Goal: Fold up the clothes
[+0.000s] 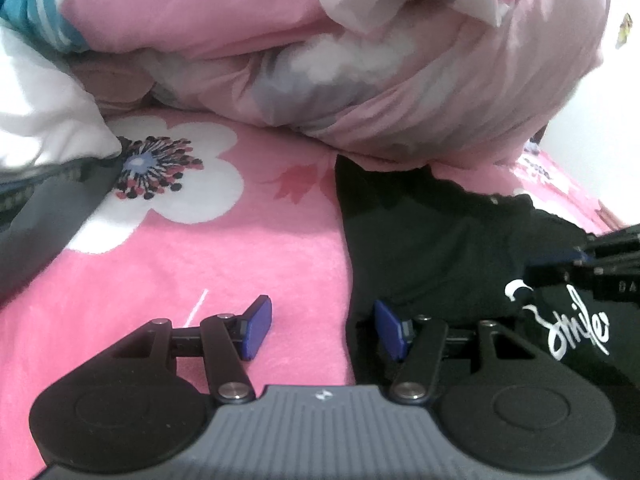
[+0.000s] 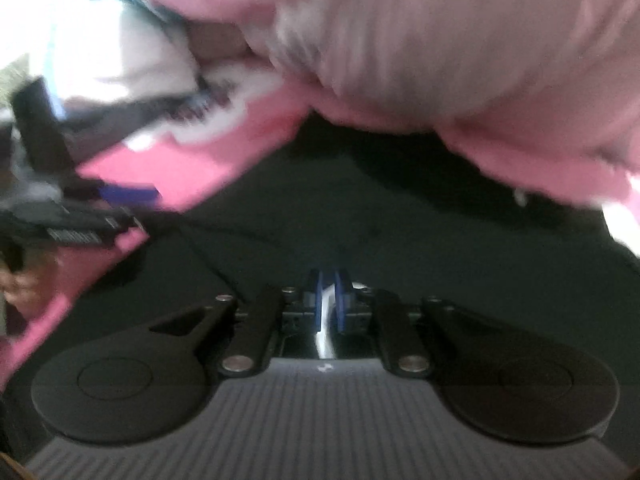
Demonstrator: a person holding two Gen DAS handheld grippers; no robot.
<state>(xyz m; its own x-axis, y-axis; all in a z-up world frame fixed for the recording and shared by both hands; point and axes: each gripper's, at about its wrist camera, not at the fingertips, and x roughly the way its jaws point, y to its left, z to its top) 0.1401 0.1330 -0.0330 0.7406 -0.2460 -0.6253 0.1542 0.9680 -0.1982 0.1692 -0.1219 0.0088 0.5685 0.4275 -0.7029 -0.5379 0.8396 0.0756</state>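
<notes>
A black garment (image 1: 440, 240) with white script lettering (image 1: 576, 328) lies on the pink flowered blanket (image 1: 240, 260). My left gripper (image 1: 322, 330) is open and low over the garment's left edge. One of its blue pads (image 1: 256, 328) is above the blanket and the other above the black cloth. My right gripper (image 2: 329, 300) is blurred and hovers over the spread black garment (image 2: 400, 232). Its blue pads are almost together, with only a thin white sliver showing in the gap. I cannot tell whether cloth is pinched there. That gripper also shows as dark parts at the right edge of the left wrist view.
A bunched pink and grey quilt (image 1: 360, 60) fills the far side, close behind the garment. A white pillow (image 1: 40, 120), a teal striped cloth (image 1: 40, 4) and a grey garment (image 1: 48, 232) lie at the left. A hand (image 2: 24, 284) shows at the left edge of the right wrist view.
</notes>
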